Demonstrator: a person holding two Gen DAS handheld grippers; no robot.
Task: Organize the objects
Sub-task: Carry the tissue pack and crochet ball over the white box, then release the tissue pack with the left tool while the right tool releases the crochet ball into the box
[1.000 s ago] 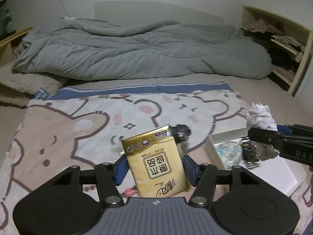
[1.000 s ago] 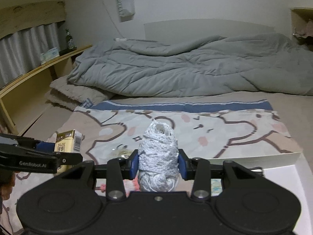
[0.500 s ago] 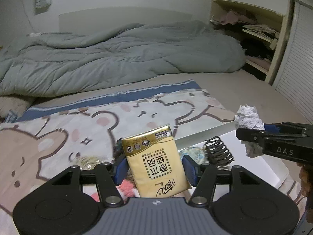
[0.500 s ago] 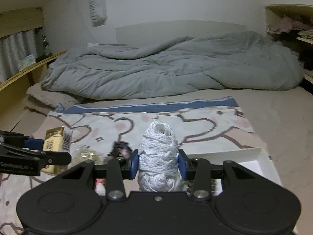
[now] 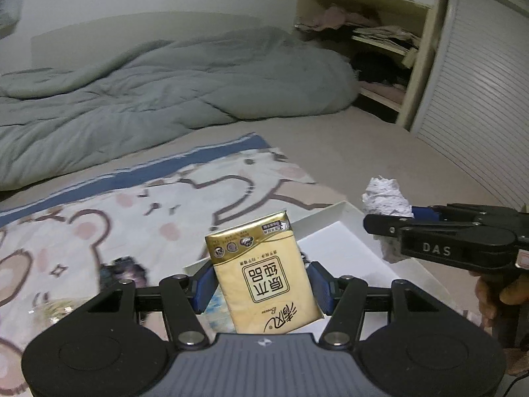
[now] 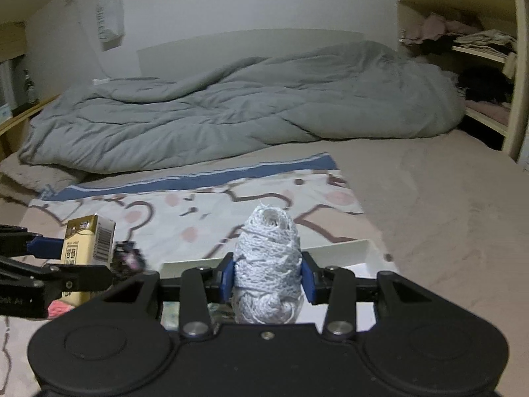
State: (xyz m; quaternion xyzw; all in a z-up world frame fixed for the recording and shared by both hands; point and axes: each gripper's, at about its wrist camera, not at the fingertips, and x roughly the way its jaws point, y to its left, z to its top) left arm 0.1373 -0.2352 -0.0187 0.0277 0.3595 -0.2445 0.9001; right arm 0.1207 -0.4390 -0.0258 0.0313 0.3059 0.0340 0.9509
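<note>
My left gripper (image 5: pixel 261 284) is shut on a yellow tissue pack (image 5: pixel 264 274), held upright above the near edge of a white box (image 5: pixel 334 218). My right gripper (image 6: pixel 267 274) is shut on a ball of white string (image 6: pixel 269 271), held over the same white box (image 6: pixel 337 251). In the left wrist view the string ball (image 5: pixel 385 198) and the right gripper (image 5: pixel 390 225) show at the right, above the box. In the right wrist view the tissue pack (image 6: pixel 86 241) and the left gripper (image 6: pixel 66 261) show at the left.
The box lies on a bear-print blanket (image 5: pixel 132 218) on the bed. A small dark item (image 5: pixel 122 269) and other small things lie on the blanket left of the box. A grey duvet (image 6: pixel 231 112) covers the far bed. Shelves (image 5: pixel 373 53) stand at the right.
Both grippers have swung to the right with their loads. The white box now lies more directly under them. Both stay shut.
</note>
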